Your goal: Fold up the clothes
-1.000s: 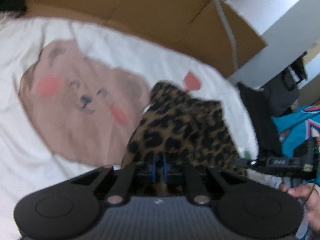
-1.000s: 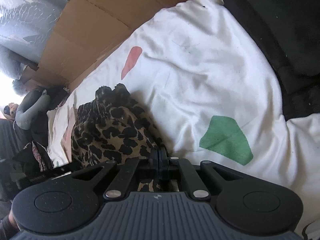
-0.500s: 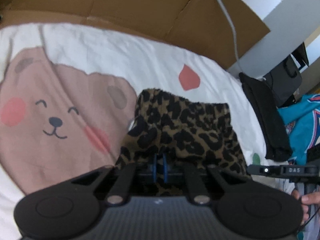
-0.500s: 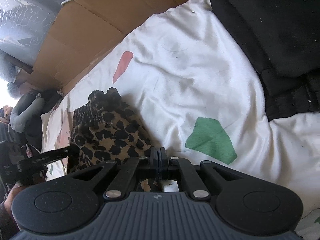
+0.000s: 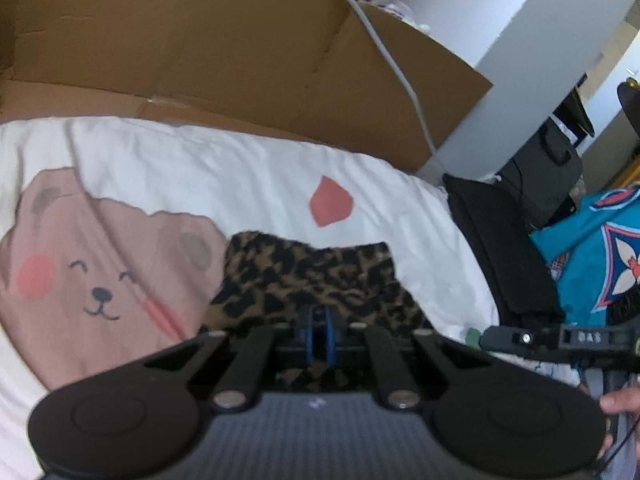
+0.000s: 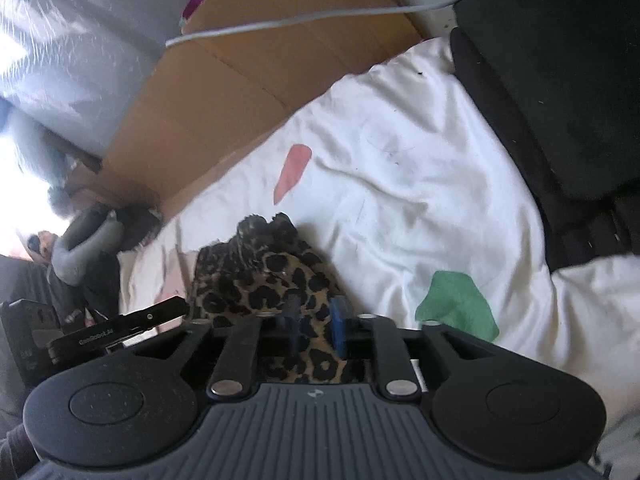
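Note:
A leopard-print garment (image 5: 320,276) lies bunched on a white bedsheet (image 5: 224,168) with a pink bear face print. My left gripper (image 5: 319,322) has its blue fingers close together, pinching the garment's near edge. In the right wrist view the same garment (image 6: 272,276) sits just ahead of my right gripper (image 6: 316,320), whose blue fingers (image 6: 338,326) stand apart over the cloth, no longer clamped on it. The other gripper shows at the side of each view.
Flattened cardboard (image 5: 224,48) with a white cable lines the far side of the bed. A black cushion (image 5: 500,248) and a teal printed cloth (image 5: 600,248) lie to the right. Grey and dark items (image 6: 80,248) are piled at the left of the right wrist view.
The right gripper's fingers have parted from shut to open, letting go of the leopard garment. Both grippers lowered the garment toward the sheet; the left stays pinched on it.

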